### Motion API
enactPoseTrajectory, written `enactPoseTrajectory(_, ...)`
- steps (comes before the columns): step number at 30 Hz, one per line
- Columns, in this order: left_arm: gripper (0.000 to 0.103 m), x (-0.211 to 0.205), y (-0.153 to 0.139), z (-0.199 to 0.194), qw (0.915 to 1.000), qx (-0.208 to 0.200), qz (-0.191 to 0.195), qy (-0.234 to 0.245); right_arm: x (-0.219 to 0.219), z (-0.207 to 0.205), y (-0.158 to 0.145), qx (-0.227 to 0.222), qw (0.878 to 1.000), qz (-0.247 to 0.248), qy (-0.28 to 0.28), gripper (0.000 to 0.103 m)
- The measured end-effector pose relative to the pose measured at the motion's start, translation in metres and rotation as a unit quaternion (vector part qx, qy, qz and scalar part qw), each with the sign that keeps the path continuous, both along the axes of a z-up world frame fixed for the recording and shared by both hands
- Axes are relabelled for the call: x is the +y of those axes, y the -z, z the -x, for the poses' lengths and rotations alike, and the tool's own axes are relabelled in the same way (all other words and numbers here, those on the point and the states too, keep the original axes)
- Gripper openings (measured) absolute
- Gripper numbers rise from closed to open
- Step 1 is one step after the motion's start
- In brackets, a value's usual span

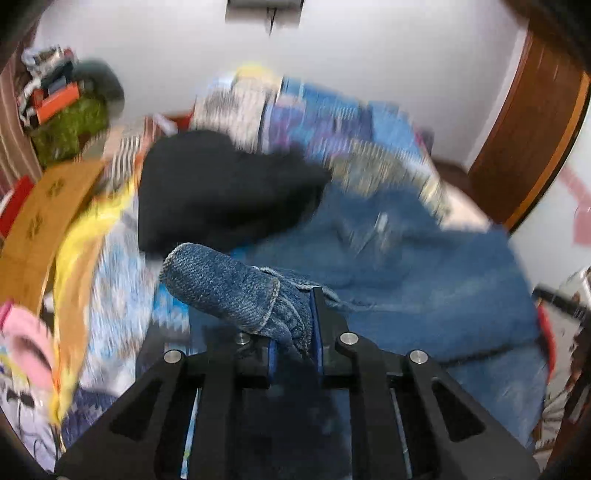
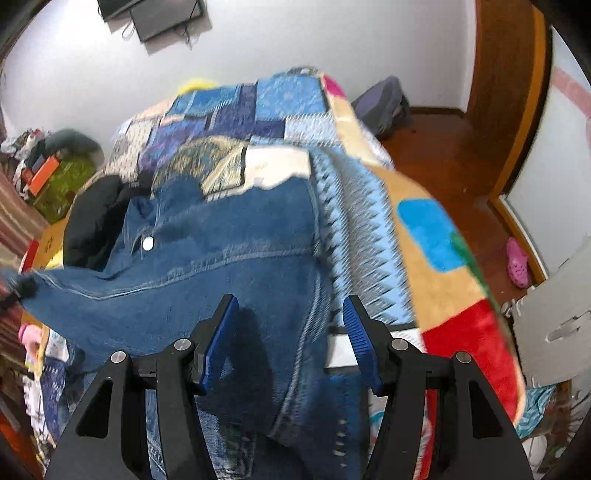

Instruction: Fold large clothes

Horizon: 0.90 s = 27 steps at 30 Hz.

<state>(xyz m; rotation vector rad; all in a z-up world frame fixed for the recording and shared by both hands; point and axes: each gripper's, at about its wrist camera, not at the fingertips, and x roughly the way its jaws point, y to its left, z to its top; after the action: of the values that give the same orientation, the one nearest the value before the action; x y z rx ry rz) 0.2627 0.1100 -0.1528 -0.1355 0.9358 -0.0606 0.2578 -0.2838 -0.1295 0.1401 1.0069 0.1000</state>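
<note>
Denim jacket [image 2: 221, 266] lying unfolded on bed [image 2: 424, 236] | left gripper [image 1: 295, 332] pinching its cuff | right gripper [image 2: 291, 343] hovering above jacket, jaws apart | folding barely beginning.

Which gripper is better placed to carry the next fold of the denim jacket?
Left: the left gripper is shut on the denim jacket at a cuff, while the right gripper hangs open above it, holding nothing.

You are looking at a plain white wall [image 2: 295, 40] running across the top of the frame, with a dark screen [image 2: 162, 16] hanging at upper left. A bed under a patchwork blanket [image 2: 424, 229] is filling the centre. Reddish wooden floor [image 2: 450, 162] and a wooden door frame [image 2: 506, 74] are showing at right.
</note>
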Motion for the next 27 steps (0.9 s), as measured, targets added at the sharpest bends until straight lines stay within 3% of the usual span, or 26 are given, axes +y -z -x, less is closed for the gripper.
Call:
enactPoseTrajectory(6,0.023,0.011,0.071,0.004,0.9926,0.104,0.061,0.01,-0.003,0.001,0.004,0.007,1.0,-0.008,0.006,0.058)
enactPoseTrajectory(8,0.024,0.013,0.081,0.008,0.9906,0.112,0.078,0.008,-0.006,0.001,0.005,0.01,1.0,-0.019,0.009,0.058)
enactPoseTrajectory(13,0.036,0.018,0.081,0.02,0.9891,0.116,0.09,-0.007,-0.007,0.002,0.004,0.008,1.0,-0.022,0.012,0.058)
enactPoseTrajectory(15,0.052,0.02,0.08,0.024,0.9904,0.119,0.068,-0.02,-0.006,-0.001,0.003,0.009,1.0,-0.02,0.011,0.058)
enactPoseTrajectory(23,0.054,0.043,0.054,0.034,0.9921,0.096,0.073,-0.037,-0.011,-0.015,-0.016,-0.005,1.0,-0.027,-0.003,0.058)
enactPoseTrajectory(27,0.054,0.049,0.03,0.024,0.9958,0.06,0.03,-0.062,-0.015,-0.028,-0.026,-0.008,0.999,-0.048,-0.012,0.058)
